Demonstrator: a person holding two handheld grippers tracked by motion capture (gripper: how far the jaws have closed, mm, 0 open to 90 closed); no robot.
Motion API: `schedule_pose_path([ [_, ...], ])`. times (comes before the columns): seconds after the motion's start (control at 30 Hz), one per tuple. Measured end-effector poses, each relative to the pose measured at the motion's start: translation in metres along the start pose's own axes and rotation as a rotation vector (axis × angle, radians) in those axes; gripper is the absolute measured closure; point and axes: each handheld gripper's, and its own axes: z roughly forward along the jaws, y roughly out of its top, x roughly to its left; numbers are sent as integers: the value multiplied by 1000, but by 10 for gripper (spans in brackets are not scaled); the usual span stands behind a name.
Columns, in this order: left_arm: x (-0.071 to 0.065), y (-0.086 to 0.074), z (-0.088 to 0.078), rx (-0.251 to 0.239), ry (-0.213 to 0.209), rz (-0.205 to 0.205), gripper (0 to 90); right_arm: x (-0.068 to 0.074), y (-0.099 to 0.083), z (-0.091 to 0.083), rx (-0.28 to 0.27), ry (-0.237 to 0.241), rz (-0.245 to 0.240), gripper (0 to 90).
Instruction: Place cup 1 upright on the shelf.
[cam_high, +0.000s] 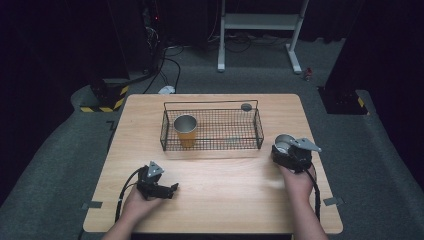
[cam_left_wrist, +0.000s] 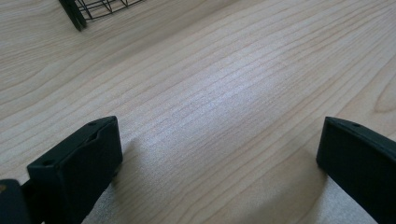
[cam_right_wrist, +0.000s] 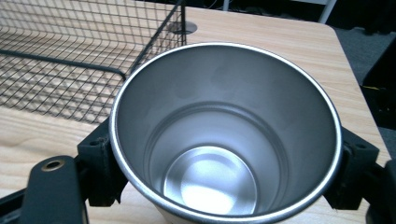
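Two cups, one wire basket (cam_high: 260, 131), one table (cam_high: 220, 200), two grippers. Steel cup (cam_right_wrist: 224, 140) low and right of middle in the high view, standing just right of the basket, squeezed between the right gripper (cam_high: 289, 154) jaws, one black jaw on each side. Orange cup (cam_high: 185, 130) standing inside the basket's left end. Left gripper (cam_high: 167, 190) at lower left, jaws spread wide over bare wood, holding nothing.

Overhead forward-down, two close views, shared basket (cam_high: 210, 129)
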Motion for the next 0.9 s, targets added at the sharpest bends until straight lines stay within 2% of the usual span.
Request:
schedule_pose_path([
  [0.5, 0, 0, 0, 3, -3, -2, 3, 24, -5, -13, -21, 32, -16, 185],
  [0.9, 0, 0, 0, 1, -2, -2, 3, 47, -1, -18, -47, 86, -43, 185],
])
